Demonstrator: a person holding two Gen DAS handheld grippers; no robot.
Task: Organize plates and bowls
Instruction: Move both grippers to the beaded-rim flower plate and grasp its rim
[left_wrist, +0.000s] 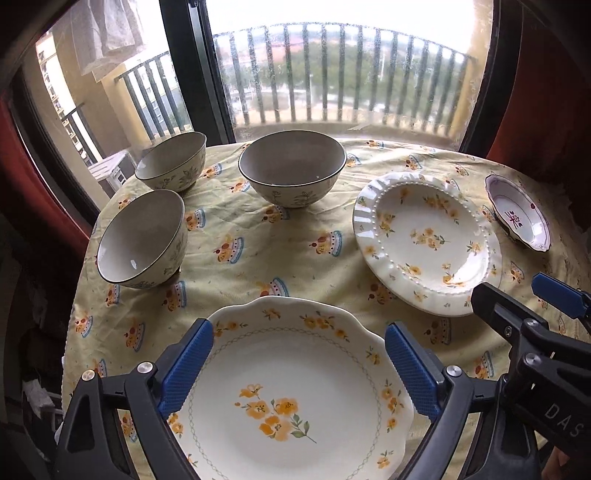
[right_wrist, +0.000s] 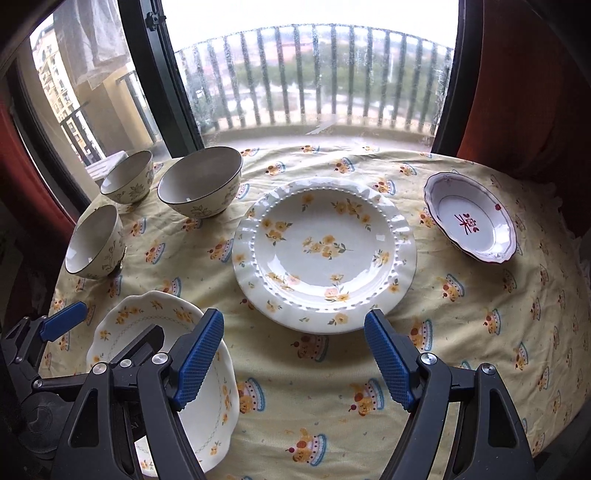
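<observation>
A scalloped plate with yellow flowers (left_wrist: 295, 391) (right_wrist: 207, 387) lies at the near edge of the round table. My left gripper (left_wrist: 299, 365) (right_wrist: 103, 332) hangs open above it, with nothing between its pads. A ruffled deep plate (left_wrist: 424, 240) (right_wrist: 325, 254) sits mid-table, and a small red-patterned dish (left_wrist: 517, 214) (right_wrist: 469, 218) lies at the far right. Three floral bowls stand at the left: a large one (left_wrist: 291, 170) (right_wrist: 201, 182) and two smaller ones (left_wrist: 142, 240) (left_wrist: 170, 160). My right gripper (right_wrist: 295, 360) (left_wrist: 528, 299) is open over bare cloth, in front of the ruffled plate.
A yellow printed tablecloth (right_wrist: 332, 387) covers the table, whose edge drops away at the left and right. Behind the table is a window with a dark frame (left_wrist: 199, 74) and a balcony railing outside. Red curtains (right_wrist: 517, 92) hang on both sides.
</observation>
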